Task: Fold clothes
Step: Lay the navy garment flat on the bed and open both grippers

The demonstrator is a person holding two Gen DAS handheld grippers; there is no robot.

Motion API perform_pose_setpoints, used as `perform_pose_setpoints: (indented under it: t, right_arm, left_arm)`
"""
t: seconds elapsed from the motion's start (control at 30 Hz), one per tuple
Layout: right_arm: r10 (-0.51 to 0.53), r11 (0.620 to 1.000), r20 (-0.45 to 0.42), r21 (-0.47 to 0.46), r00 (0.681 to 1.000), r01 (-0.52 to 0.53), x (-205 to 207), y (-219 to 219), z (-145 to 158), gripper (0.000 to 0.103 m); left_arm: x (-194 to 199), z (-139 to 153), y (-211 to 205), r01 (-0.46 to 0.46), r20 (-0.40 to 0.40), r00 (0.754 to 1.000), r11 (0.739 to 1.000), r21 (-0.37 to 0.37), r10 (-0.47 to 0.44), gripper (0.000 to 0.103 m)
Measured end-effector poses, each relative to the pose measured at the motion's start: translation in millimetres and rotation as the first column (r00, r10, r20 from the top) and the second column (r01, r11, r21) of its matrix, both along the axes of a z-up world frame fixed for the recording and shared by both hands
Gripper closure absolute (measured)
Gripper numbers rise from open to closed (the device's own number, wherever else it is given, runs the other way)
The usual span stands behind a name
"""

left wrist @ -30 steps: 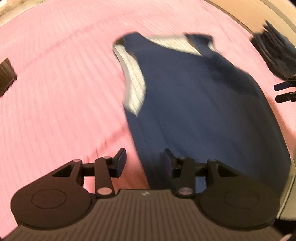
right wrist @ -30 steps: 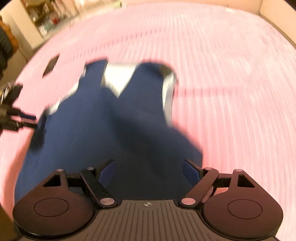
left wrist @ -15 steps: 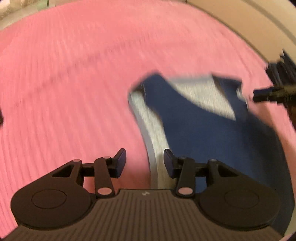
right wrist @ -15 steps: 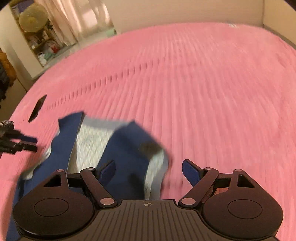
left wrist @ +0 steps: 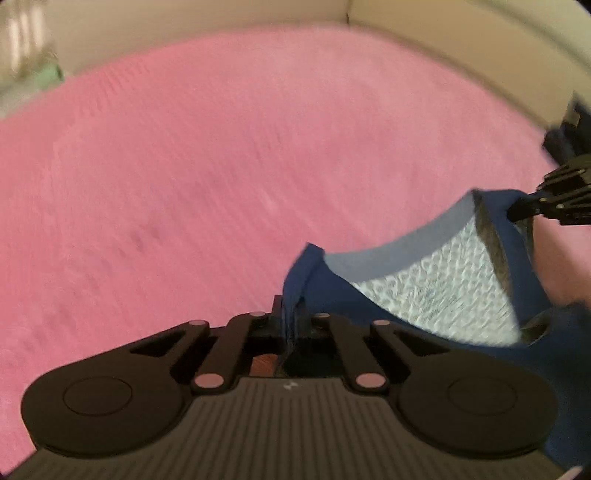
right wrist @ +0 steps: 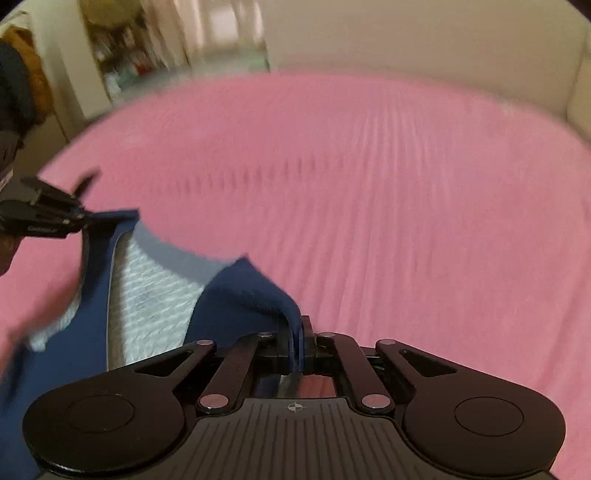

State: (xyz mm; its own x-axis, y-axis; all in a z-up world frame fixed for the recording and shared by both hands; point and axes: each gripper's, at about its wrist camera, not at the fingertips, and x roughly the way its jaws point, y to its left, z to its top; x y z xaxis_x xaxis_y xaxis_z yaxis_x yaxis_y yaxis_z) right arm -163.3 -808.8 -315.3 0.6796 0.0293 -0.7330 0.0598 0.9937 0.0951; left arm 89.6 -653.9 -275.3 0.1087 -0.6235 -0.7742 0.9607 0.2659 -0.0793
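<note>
Both claws went from open, hovering over the flat garment, to clamped on it: left claw (left wrist: 291, 325) now pinches one shoulder strap of the navy vest (left wrist: 424, 295) between closed jaws, right claw (right wrist: 297, 345) pinches the other strap the same way. Each wrist view also catches the opposite claw at frame edge, jaws shut on its strap, so we've got a two-point grip at the top of the garment. Between the grips the neckline sags in a curve, showing the grey mesh lining (left wrist: 436, 291) inside; the navy body drops away below and out of view, so we can't tell how much of it is off the surface. Our read: pick-up is done, the first fold isn't started, and this is the lift-and-shake or lay-out stage. Both views are motion-blurred, so we're likely mid-move. Risk to watch: the straps are narrow and the fabric looks light, so a fast swing could pull one out of a claw, or the body could land bunched. Outward from the vest, the pink ribbed bedspread (right wrist: 369, 184) fills most of both views, with a faint crease line across the middle. Beyond it a cream wall (left wrist: 221, 22) runs along the far side, and the right wrist view shows blurred shelving (right wrist: 122, 62) and curtains at upper left.
</note>
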Motion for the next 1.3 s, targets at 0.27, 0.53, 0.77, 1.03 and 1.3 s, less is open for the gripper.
perform_pose_setpoints:
  t: [0.27,0.53,0.77,1.03,1.3]
  right_arm:
    - [-0.043,0.990,0.106,-0.126,0.993,0.056,87.6,2.3,25.0,0.098]
    - [-0.135,0.988,0.110,-0.063,0.985,0.142,40.1,24.6,-5.6,0.022]
    - [-0.204,0.977,-0.073,0.042,0.976,0.207,-115.3,66.8,-29.2,0.022]
    - [-0.279,0.946,-0.260,0.093,0.924,0.312,-267.6,144.0,-64.0,0.022]
    - [-0.398,0.913,-0.204,0.010,0.895,0.408,-332.2,187.4,-62.9,0.022]
  left_arm:
    - [61.5,62.2,5.9,-0.187,0.037,0.980,0.971,-0.146,0.195,0.096]
    - [69.0,19.0,47.5,-0.396,0.015,0.918,0.917,-0.041,0.396,0.065]
    - [-26.3,-6.4,179.9,-0.324,-0.024,0.944,0.940,0.103,0.328,0.061]
    - [-163.8,-31.5,306.2,-0.218,-0.247,0.930,0.951,0.221,0.271,0.061]
    - [-231.3,-63.9,339.8,-0.068,-0.304,0.948,0.992,0.105,0.097,0.062]
